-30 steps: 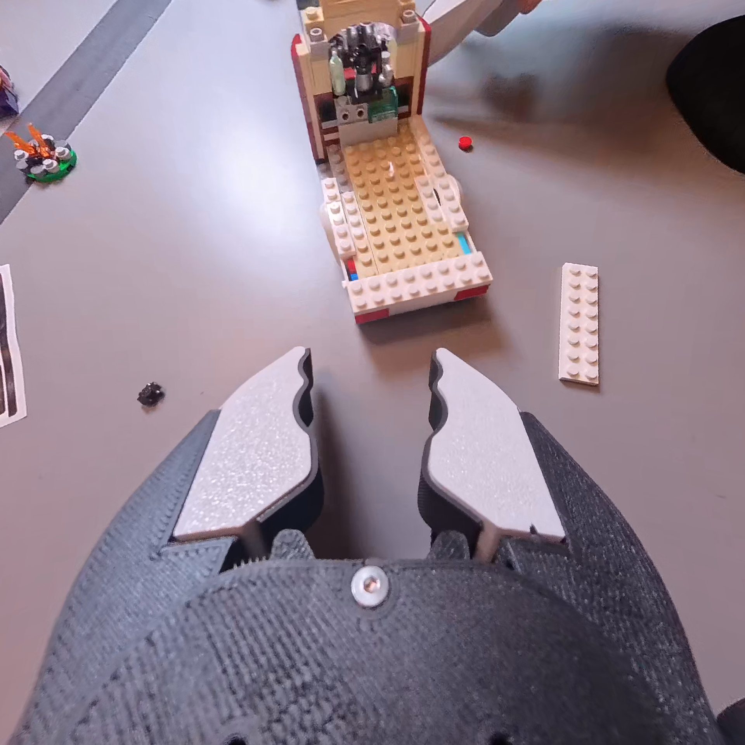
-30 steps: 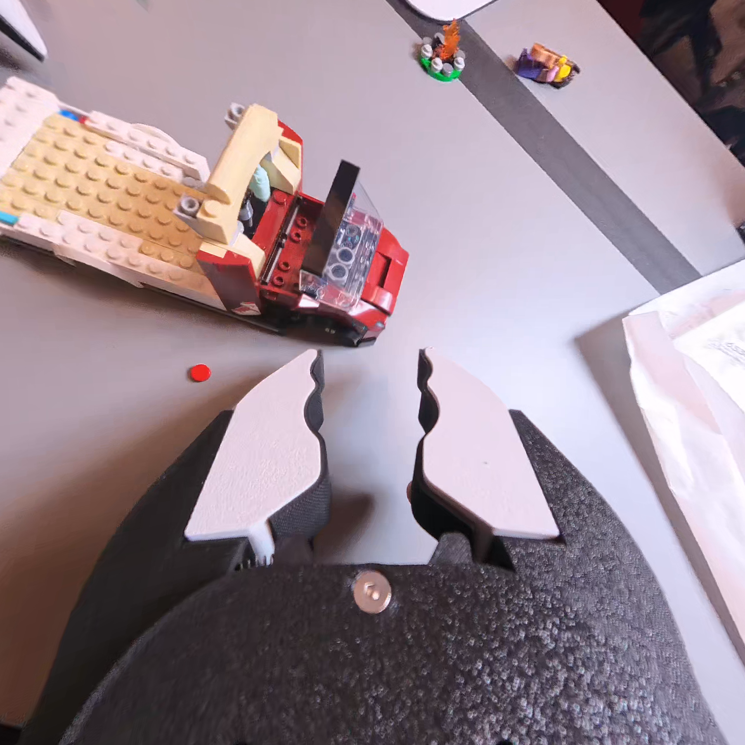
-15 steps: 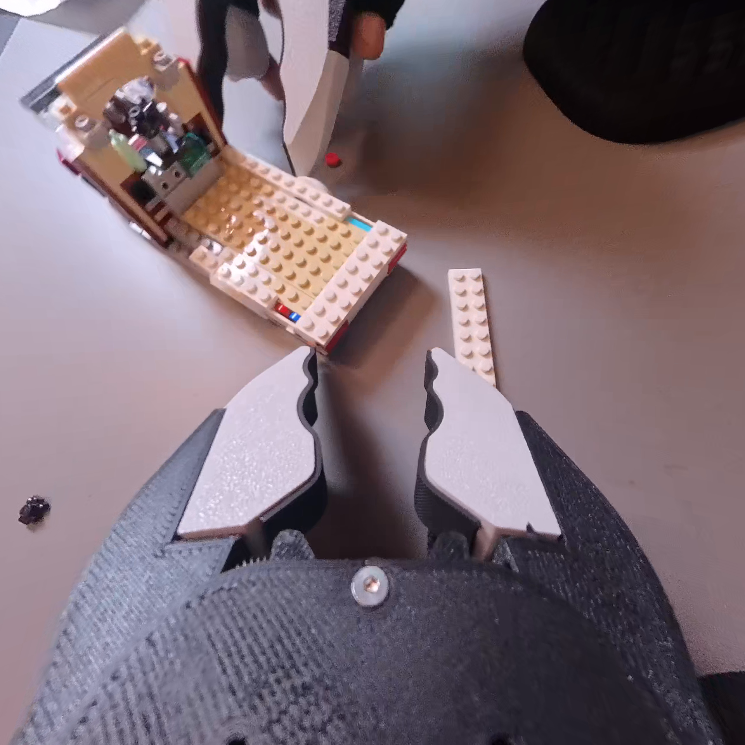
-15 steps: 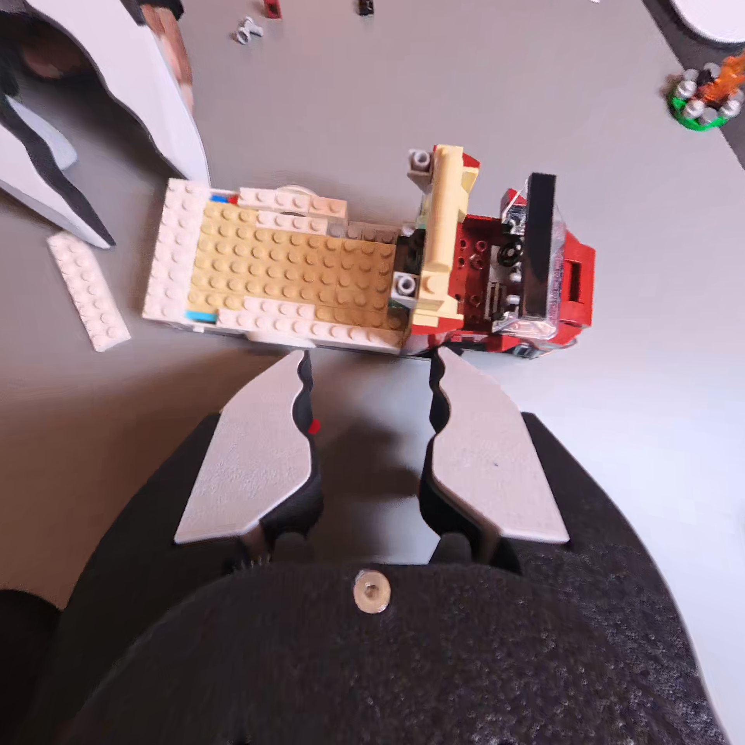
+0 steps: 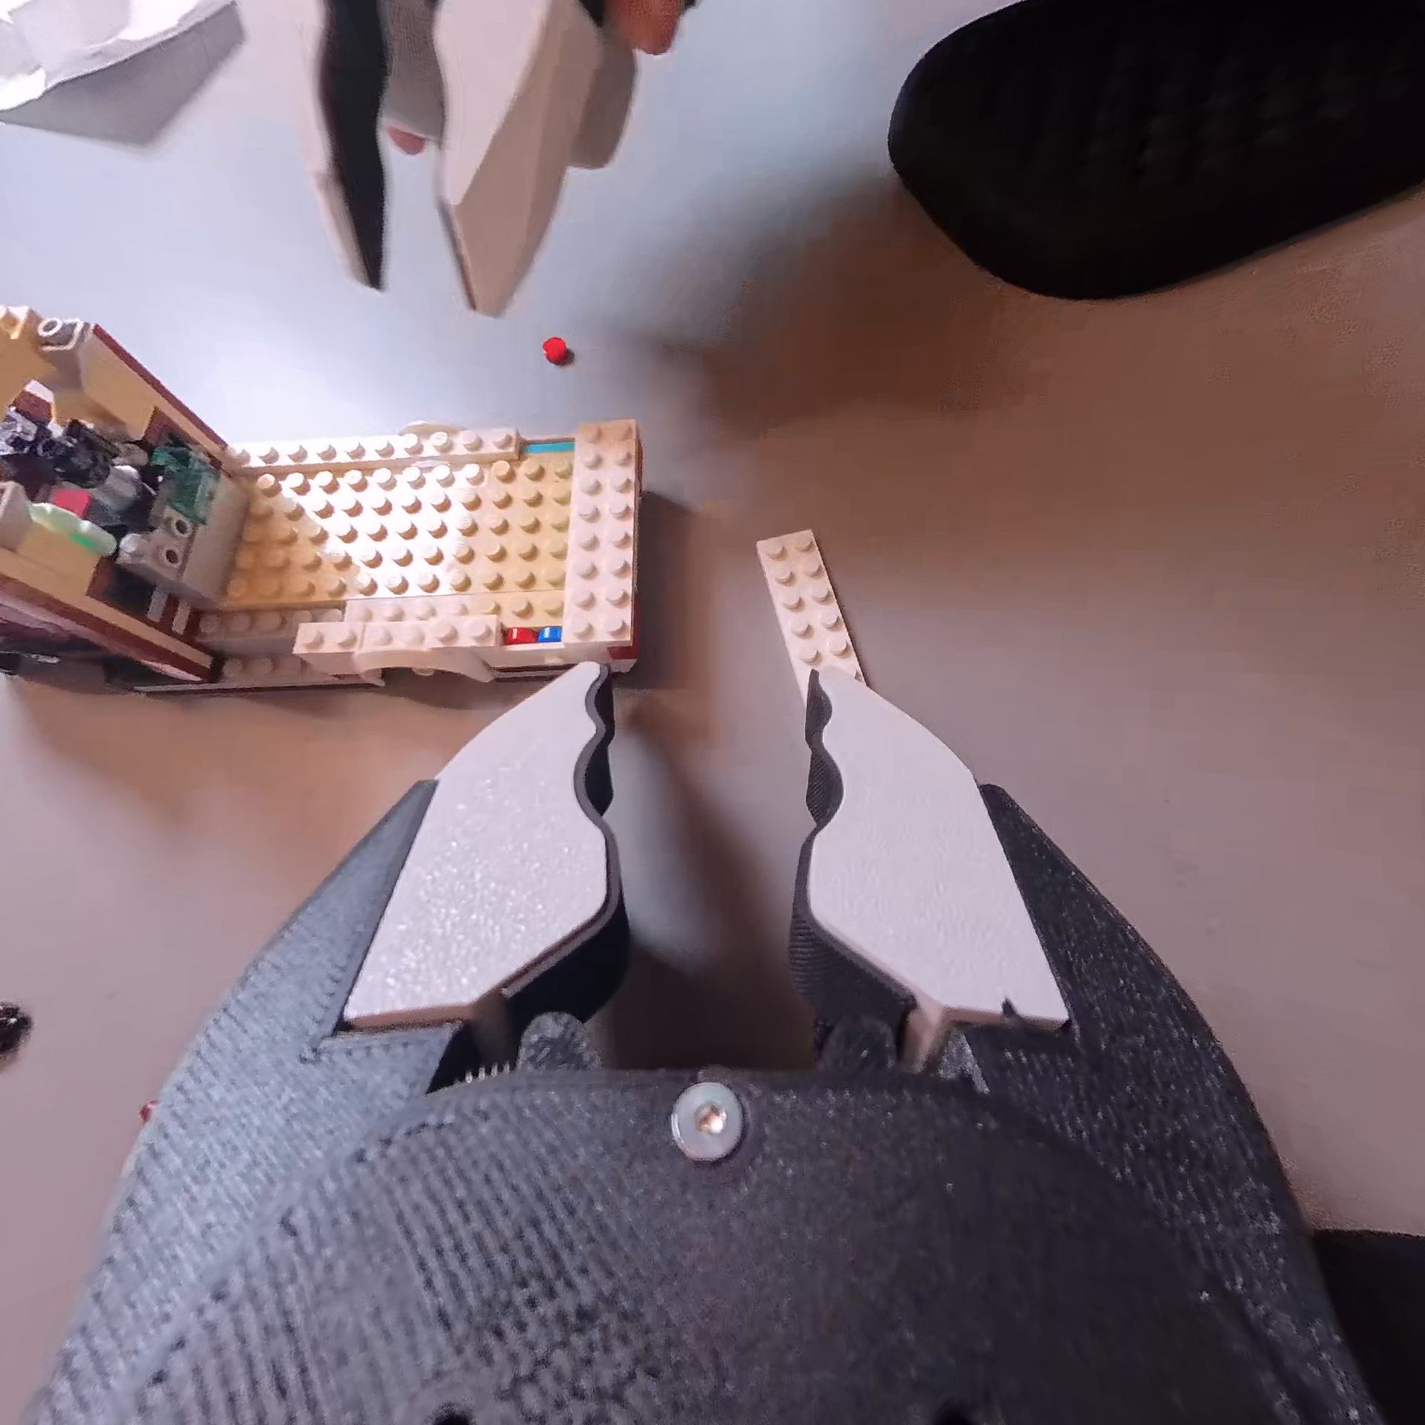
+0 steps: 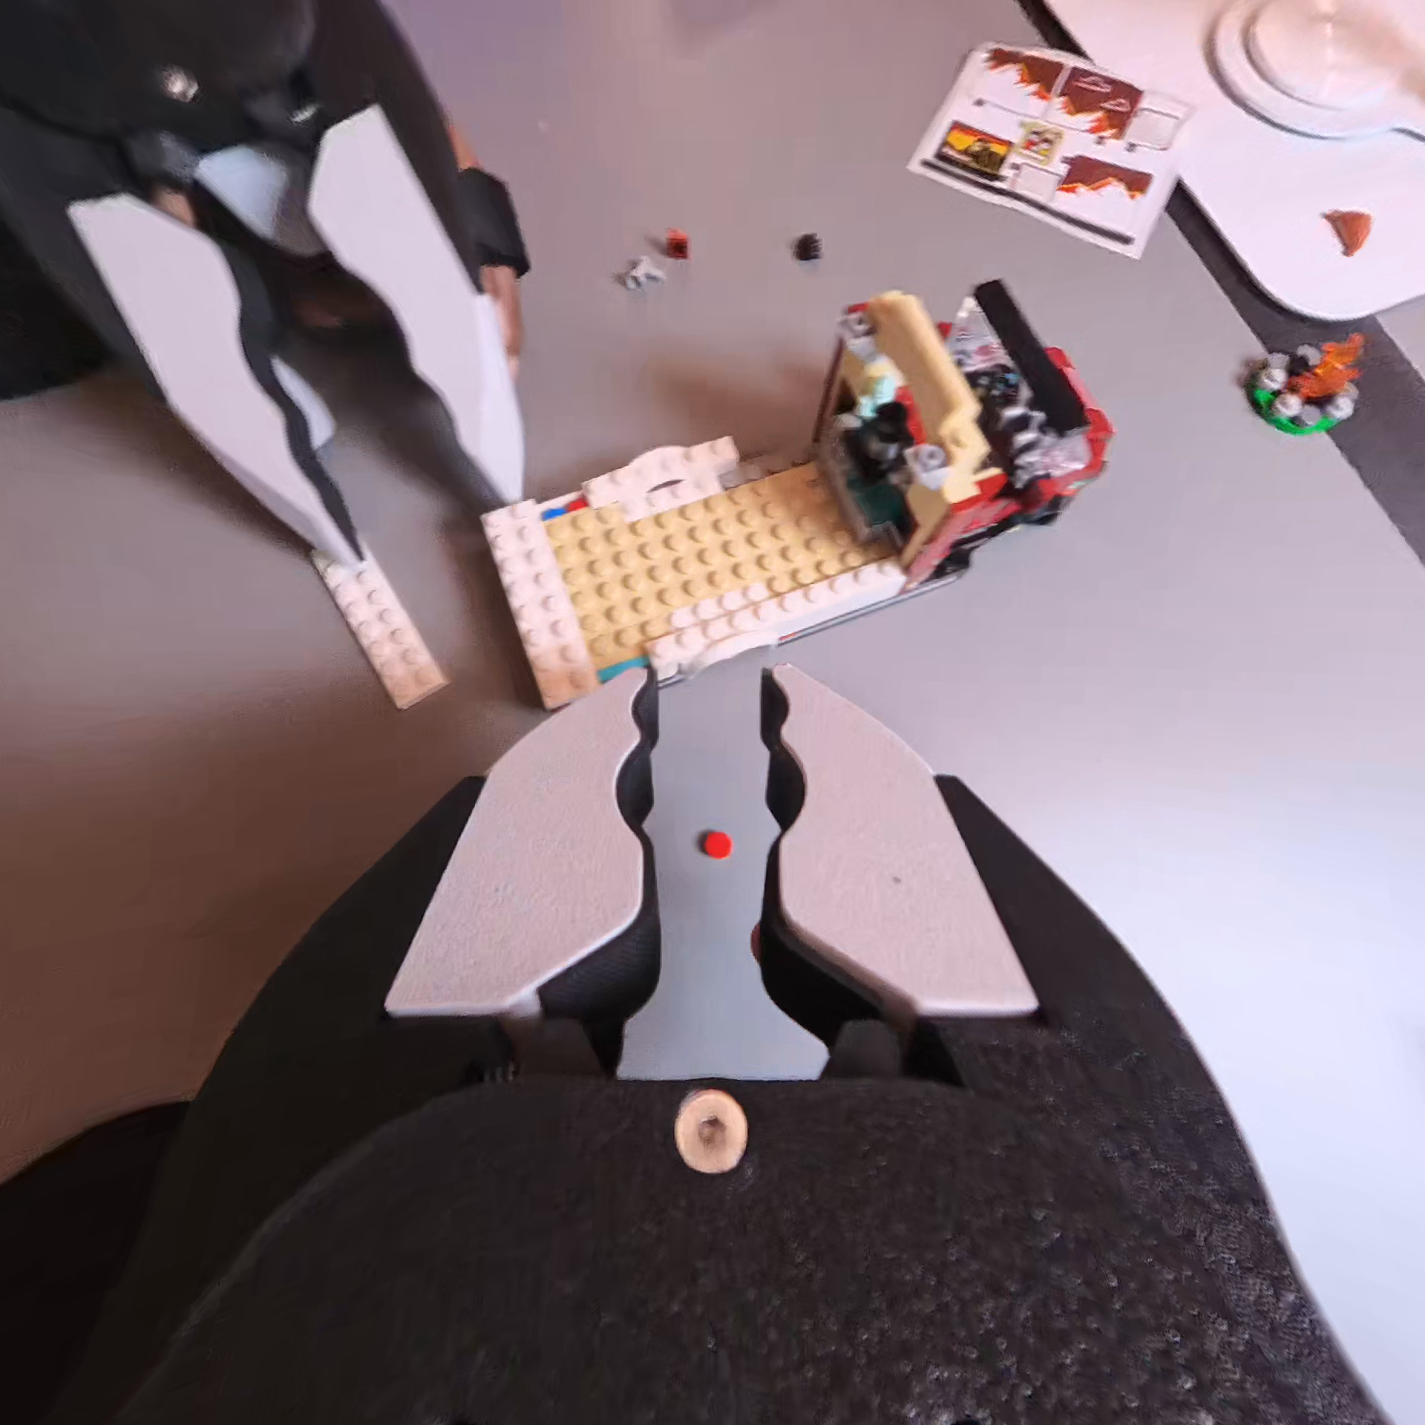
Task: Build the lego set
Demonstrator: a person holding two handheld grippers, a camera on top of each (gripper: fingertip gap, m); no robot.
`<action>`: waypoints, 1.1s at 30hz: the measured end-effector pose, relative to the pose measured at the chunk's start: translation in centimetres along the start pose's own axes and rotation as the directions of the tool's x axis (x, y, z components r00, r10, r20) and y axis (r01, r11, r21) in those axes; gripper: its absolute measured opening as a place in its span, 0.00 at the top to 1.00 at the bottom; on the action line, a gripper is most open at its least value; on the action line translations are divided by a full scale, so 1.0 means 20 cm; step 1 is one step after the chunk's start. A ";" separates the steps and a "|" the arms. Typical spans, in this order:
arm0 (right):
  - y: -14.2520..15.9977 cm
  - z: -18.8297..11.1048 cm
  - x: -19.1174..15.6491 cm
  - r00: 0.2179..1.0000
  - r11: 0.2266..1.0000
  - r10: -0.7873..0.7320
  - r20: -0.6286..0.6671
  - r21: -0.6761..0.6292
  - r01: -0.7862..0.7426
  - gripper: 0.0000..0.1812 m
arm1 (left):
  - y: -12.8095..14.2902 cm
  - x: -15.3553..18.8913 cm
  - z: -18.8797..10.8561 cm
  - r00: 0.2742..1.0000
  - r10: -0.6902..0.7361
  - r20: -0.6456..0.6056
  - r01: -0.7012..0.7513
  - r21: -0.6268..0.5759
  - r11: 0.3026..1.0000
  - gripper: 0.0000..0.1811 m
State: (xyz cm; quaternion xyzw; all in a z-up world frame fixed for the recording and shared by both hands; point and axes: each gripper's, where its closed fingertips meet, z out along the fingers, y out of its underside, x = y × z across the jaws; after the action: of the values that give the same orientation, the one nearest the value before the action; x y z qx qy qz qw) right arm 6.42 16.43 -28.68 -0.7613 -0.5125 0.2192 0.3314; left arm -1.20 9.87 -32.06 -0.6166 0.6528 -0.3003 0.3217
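The lego truck, with a tan studded bed (image 5: pixel 401 532) and a red cab, lies on the grey table; it also shows in the right wrist view (image 6: pixel 694 563). A long white plate (image 5: pixel 810 601) lies beside its rear end. My left gripper (image 5: pixel 709 682) is open and empty, and its right fingertip is at the plate's near end. The plate (image 6: pixel 382 624) and the left gripper (image 6: pixel 428 524) also show in the right wrist view. My right gripper (image 6: pixel 709 678) is open with a narrow gap, above a small red stud (image 6: pixel 715 843) on the table.
A sticker sheet (image 6: pixel 1049 146), a white tray (image 6: pixel 1311 231) and a small campfire build (image 6: pixel 1303 385) lie beyond the truck. Three tiny loose pieces (image 6: pixel 677 241) lie behind it. A black object (image 5: pixel 1157 139) and white paper (image 5: pixel 100 69) are at the far side.
My left gripper swung right, bringing its right fingertip to the white plate. My right gripper moved over the red stud, and its jaws have narrowed.
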 end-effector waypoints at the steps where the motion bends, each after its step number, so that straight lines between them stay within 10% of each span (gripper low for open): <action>1: 0.01 0.00 -0.04 0.999 0.999 -0.036 -0.005 -0.021 0.036 0.88 | 0.00 -0.01 -0.01 1.000 -0.007 0.007 0.007 0.003 1.000 0.74; 7: 0.28 -0.06 0.00 0.993 0.960 -0.044 -0.109 -0.279 0.012 0.87 | 0.04 -0.04 -0.07 0.996 -0.032 0.084 0.031 0.012 0.999 0.77; 20: 0.31 0.00 -0.04 0.998 0.966 0.064 -0.027 -0.249 -0.069 0.96 | 0.08 -0.13 -0.23 0.956 -0.151 0.251 0.131 0.095 0.987 0.77; 25: -0.02 0.01 -0.17 0.999 0.997 -0.027 0.028 -0.067 0.029 0.96 | 0.17 -0.18 -0.34 0.912 -0.222 0.346 0.184 0.140 0.973 0.77; 33: -0.41 0.44 -0.12 0.986 0.986 -0.155 -0.055 -0.072 0.151 0.91 | 0.23 -0.24 -0.39 0.874 -0.238 0.423 0.202 0.128 0.971 0.76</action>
State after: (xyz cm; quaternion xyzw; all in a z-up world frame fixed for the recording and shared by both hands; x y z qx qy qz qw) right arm -5.67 18.77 -28.74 -0.7367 -0.5664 0.1524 0.3365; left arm -10.12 14.88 -30.63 -0.7250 0.4775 -0.2153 0.4473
